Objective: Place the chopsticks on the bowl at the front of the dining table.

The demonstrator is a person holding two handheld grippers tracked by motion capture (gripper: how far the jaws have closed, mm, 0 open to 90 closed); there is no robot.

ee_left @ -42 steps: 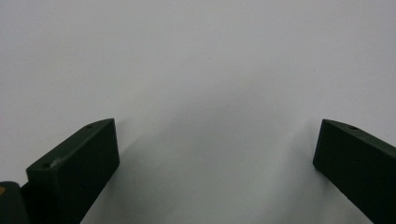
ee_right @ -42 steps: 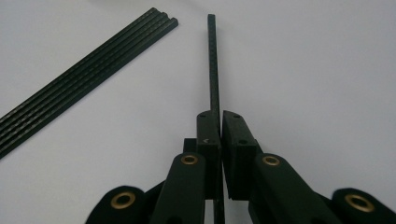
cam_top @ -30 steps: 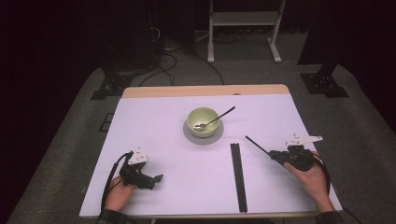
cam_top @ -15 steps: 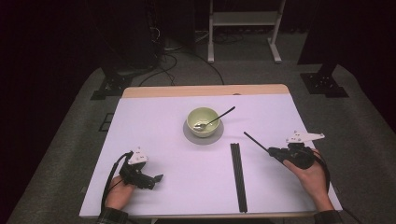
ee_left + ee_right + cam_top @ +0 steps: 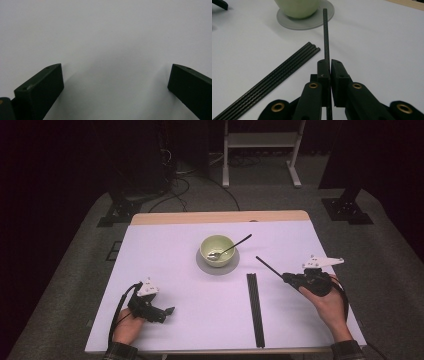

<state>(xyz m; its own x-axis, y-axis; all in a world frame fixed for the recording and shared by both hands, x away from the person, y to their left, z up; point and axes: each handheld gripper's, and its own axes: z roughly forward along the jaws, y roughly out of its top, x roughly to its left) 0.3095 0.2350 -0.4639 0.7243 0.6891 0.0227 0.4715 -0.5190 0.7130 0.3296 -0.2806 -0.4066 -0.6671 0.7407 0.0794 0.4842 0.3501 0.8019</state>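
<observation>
My right gripper [image 5: 287,277] [image 5: 330,63] is shut on a thin black rod [image 5: 270,266] [image 5: 325,32] just above the table's right side. The rod sticks out forward and left, its tip pointing at the pale green bowl [image 5: 217,249] [image 5: 297,6]. The bowl stands on a grey saucer [image 5: 217,270] [image 5: 312,22] with a spoon [image 5: 235,244] leaning in it. A flat bundle of black rods [image 5: 255,307] [image 5: 274,80] lies lengthwise left of my right gripper. My left gripper [image 5: 166,313] [image 5: 116,82] rests on the white table near the front left, open, with nothing between its jaws.
The white tabletop [image 5: 165,255] ends in a wooden strip [image 5: 220,217] at the far edge. Beyond it, on the dark floor, are cables, stand bases and a white frame [image 5: 260,140].
My right gripper has shifted slightly away from me and to the left, carrying the rod's tip closer to the bowl. The left gripper has stayed put.
</observation>
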